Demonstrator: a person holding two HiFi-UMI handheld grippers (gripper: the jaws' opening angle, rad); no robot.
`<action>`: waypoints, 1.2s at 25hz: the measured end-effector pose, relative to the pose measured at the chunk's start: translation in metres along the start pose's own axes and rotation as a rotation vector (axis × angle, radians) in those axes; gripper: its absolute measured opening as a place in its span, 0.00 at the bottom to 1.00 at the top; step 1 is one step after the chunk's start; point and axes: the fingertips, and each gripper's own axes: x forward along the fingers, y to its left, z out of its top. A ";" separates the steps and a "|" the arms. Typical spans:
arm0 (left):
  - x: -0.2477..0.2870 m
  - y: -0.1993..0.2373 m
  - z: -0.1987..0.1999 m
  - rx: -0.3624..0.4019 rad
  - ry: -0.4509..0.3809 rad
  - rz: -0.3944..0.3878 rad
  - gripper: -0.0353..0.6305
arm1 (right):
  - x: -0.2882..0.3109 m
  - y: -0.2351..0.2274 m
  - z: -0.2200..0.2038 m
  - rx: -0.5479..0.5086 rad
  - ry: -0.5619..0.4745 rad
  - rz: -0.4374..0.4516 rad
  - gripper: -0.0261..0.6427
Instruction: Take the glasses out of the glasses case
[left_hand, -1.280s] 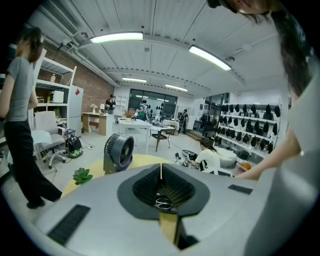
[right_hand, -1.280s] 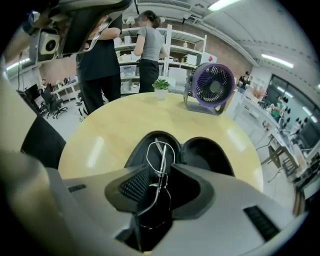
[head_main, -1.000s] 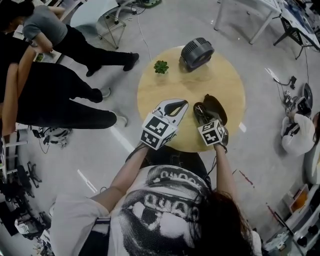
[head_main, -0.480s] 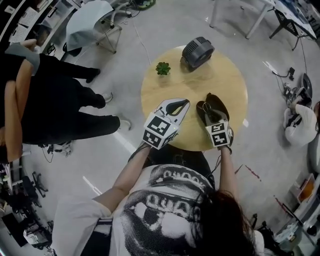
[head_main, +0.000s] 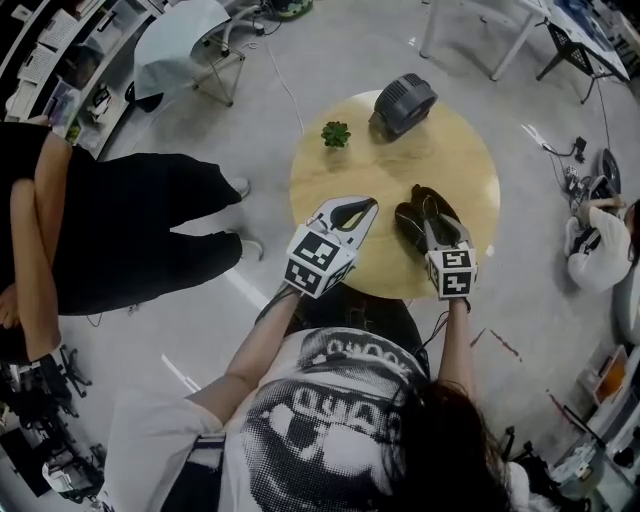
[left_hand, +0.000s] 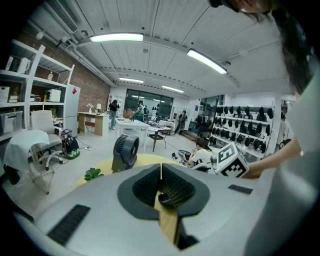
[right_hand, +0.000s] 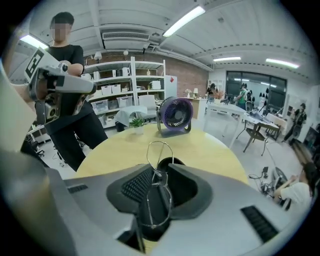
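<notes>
Right hand-held gripper: jaws have just been closing and now pinch the wire-framed glasses near their middle. One lens stands above the jaws, the other hangs below them, over the open dark case. The case lies on the round worktop under this gripper's tip, which hides its inside. Left hand-held gripper: jaws pressed together, nothing between them, just left of the case and apart from it. Fan and small plant stand beyond the case.
</notes>
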 end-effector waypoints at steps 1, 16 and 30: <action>-0.002 0.001 -0.001 0.001 -0.001 -0.001 0.08 | -0.003 0.000 0.004 0.001 -0.012 -0.008 0.19; -0.022 0.004 -0.022 -0.007 -0.001 -0.043 0.08 | -0.049 0.022 0.050 0.012 -0.165 -0.073 0.19; -0.039 -0.036 -0.020 0.019 -0.027 -0.022 0.08 | -0.109 0.045 0.052 -0.012 -0.239 -0.042 0.19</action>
